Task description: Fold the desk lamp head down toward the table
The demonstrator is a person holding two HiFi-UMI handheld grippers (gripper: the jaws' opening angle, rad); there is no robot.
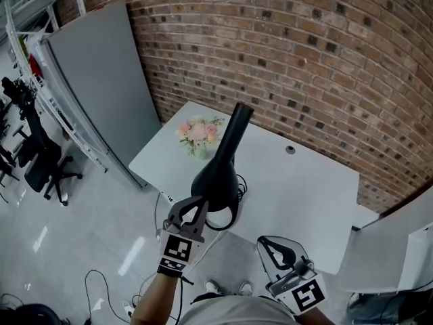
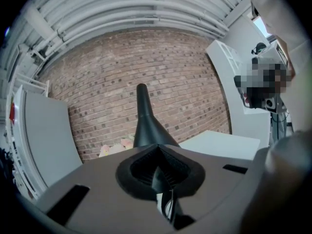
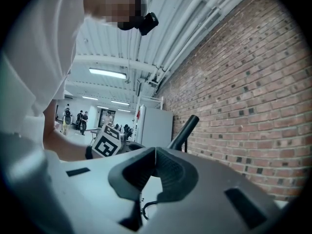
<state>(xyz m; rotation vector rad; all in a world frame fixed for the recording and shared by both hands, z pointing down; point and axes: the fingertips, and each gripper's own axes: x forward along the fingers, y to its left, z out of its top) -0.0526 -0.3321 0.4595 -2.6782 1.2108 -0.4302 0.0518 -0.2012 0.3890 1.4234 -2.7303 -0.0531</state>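
Brick wall (image 1: 304,59) behind white table (image 1: 298,195). Black lamp (image 1: 218,175) at table's near edge, approx mid; wide part low, narrow end up, tilted twd wall. L gripper (image 1: 200,201): fingers together, tips just beside lamp's wide part, contact can't tell. R gripper (image 1: 265,242): fingers together, empty, by near edge, apart from lamp. Flowers (image 1: 198,134) nr far-left corner. Small hole (image 1: 290,149) nr far edge.

desk lamp (image 3: 185,130): lower part hidden | flowers (image 2: 113,149): half-hidden, blurred
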